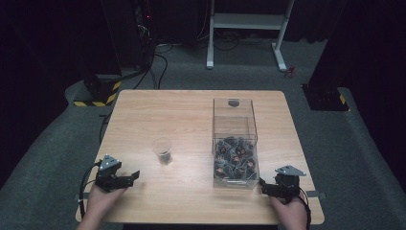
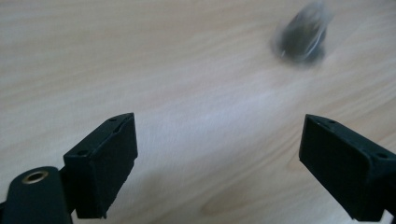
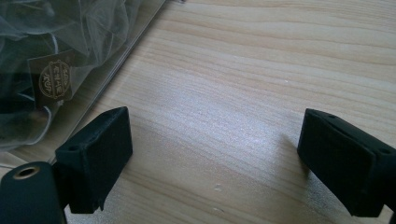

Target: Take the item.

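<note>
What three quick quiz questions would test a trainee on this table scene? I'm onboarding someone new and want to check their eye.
1. True or false: the left hand-held gripper is shut on the plastic cup.
2. Which hand-held gripper sits closest to the clear box of tea bags? A) left B) right C) both equally
3. Fill in: the plastic cup stands on the table to the ___ of the clear box, as seen in the high view.

Key:
1. False; its jaws stand wide apart over bare wood, with the cup farther off.
2. B; the box wall shows right beside its jaw in the right gripper view.
3. Left.
</note>
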The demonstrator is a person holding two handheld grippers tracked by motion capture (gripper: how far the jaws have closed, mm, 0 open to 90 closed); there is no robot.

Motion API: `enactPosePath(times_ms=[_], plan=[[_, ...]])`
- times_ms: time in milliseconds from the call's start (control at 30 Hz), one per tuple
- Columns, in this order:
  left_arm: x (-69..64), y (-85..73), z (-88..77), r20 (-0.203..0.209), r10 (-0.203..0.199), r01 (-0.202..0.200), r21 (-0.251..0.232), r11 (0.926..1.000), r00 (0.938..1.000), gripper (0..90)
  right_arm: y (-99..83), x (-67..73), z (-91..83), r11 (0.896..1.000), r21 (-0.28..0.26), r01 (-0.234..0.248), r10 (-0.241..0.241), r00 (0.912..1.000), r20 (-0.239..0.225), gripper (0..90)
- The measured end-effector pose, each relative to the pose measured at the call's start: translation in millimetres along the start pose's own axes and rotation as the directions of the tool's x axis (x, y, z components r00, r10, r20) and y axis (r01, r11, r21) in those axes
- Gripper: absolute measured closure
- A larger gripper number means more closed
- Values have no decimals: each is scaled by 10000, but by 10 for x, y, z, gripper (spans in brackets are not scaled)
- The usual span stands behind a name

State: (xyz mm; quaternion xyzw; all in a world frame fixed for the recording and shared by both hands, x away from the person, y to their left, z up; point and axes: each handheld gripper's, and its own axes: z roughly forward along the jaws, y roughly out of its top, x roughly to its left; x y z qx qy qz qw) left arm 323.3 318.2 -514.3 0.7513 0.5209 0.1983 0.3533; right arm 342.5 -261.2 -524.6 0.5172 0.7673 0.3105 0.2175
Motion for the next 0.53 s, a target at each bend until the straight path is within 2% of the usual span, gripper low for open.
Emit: enactPosePath(times_ms=[133, 367, 533], plan=[[4, -149, -1, -306, 125, -112, 423, 9990, 9995, 120, 0, 0, 0, 10000, -1, -1, 1, 10000, 2, 98], [-82, -241, -33, -750, 558, -541, 250, 9982, 9956, 110, 0, -1, 0, 10000, 2, -5, 5, 10000, -8, 98], [-83, -256, -27, -739, 419, -409, 144, 9991, 9964, 101, 5, 7, 1, 9999, 98, -55, 55, 10000, -22, 86]])
